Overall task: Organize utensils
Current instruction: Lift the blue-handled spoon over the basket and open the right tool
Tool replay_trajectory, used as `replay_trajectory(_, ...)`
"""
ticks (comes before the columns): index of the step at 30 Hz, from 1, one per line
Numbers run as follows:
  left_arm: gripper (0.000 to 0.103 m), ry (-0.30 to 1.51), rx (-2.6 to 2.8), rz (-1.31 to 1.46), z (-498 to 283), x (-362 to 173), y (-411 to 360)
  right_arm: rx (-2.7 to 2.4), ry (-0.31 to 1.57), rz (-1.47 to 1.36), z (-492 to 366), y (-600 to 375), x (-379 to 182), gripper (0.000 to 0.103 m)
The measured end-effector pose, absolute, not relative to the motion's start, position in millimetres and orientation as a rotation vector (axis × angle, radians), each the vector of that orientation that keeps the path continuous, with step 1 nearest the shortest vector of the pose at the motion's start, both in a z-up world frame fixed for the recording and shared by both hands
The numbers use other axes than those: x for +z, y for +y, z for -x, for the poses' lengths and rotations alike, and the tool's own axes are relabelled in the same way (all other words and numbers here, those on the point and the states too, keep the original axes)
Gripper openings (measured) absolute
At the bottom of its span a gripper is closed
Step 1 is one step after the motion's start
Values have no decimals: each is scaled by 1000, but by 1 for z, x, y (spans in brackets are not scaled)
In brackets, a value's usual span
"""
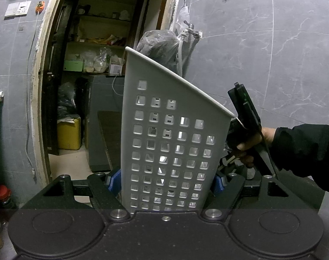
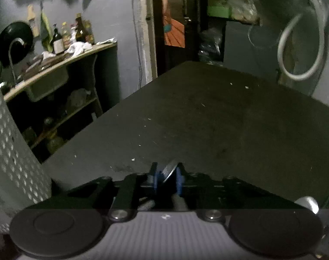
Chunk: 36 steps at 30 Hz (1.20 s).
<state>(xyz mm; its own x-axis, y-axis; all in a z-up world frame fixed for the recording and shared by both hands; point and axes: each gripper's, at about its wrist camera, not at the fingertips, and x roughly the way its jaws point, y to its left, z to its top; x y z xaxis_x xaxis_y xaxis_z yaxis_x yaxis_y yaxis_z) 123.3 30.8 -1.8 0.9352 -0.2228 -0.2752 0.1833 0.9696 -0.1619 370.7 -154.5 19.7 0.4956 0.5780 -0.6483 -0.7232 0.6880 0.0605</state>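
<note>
Left claw (image 1: 166, 182) pinches the perforated utensil holder (image 1: 171, 134); right claw (image 2: 166, 176) pinches a metal utensil (image 2: 170, 170) on the bench (image 2: 207, 119); insertion remains.

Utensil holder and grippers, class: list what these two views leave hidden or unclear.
- Left wrist view: the utensil holder hides its own contents; through the holes only glints show.
- Right wrist view: the metal utensil between the right gripper pads is blurred, and its type cannot be told.
- Right wrist view: the holder is cut off by the left edge.
- Left wrist view: the left gripper hides the holder's base.
</note>
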Motion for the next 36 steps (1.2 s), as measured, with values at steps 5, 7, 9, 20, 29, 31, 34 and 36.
replay_trajectory(5,78,296,-209,135,-123,-2,31,746,700,209,-368,-155,23,8)
replay_trajectory(7,78,297,-209,134,-123,-2,30,727,686,186,-362,-158,26,7)
replay_trajectory(9,78,296,-209,136,-123,-2,31,689,659,145,-353,-163,33,6)
replay_trajectory(20,78,296,-197,132,-121,-1,27,610,341,67,-265,-189,75,5)
replay_trajectory(29,78,291,-190,131,-115,2,22,597,130,100,-196,-187,108,6)
replay_trajectory(31,78,290,-187,138,-115,2,23,584,106,97,-187,-189,114,6)
replay_trajectory(34,78,289,-181,142,-115,3,23,570,82,86,-178,-193,119,5)
replay_trajectory(36,78,288,-181,142,-114,2,23,562,66,83,-171,-195,123,6)
